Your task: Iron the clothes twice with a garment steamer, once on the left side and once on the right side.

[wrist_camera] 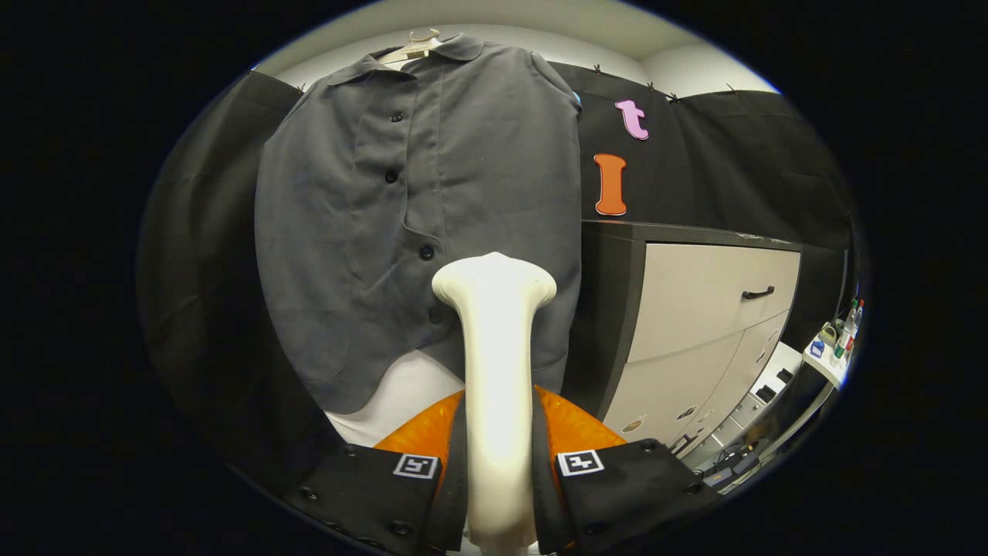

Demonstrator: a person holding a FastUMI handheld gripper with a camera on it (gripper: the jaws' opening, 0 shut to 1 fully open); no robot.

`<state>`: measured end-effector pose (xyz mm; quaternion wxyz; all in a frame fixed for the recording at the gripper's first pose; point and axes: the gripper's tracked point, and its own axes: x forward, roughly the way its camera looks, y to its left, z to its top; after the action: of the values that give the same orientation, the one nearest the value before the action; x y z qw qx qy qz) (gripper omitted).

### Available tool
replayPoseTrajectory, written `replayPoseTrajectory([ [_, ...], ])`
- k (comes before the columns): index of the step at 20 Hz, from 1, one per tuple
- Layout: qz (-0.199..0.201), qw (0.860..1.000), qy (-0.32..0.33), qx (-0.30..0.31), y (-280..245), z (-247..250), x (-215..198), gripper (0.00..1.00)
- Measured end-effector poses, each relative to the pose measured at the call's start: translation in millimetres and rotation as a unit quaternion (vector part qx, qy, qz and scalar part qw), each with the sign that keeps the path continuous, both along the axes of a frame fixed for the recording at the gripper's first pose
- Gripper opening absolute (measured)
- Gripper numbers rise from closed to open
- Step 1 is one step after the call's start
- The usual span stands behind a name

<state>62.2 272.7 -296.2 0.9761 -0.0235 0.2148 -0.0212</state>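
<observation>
A dark grey button-up shirt (401, 216) hangs on a pale hanger (417, 42) against the booth's black wall, facing me. A cream garment steamer (494, 371) stands upright between my fingers, its wide head (494, 282) over the shirt's lower right front, near the button line. Whether the head touches the cloth I cannot tell. My gripper (498, 463) is shut on the steamer's handle, a finger pressing on each side.
To the right of the shirt stands a cabinet (695, 309) with pale doors, a dark top and a dark handle. Further right a small white table (830, 355) carries bottles. Cables and devices lie on the floor below it.
</observation>
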Motion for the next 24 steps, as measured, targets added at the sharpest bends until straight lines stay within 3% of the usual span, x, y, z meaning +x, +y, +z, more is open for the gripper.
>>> replayPoseTrajectory([
  [5,0.01,0.999,-0.044,-0.002,13,47,0,0.42],
  [13,0.06,0.989,-0.132,-0.011,70,159,4,0.42],
  [16,0.092,0.982,-0.164,-0.005,100,195,17,0.42],
  [24,0.108,0.975,-0.193,0.017,150,245,68,0.42],
])
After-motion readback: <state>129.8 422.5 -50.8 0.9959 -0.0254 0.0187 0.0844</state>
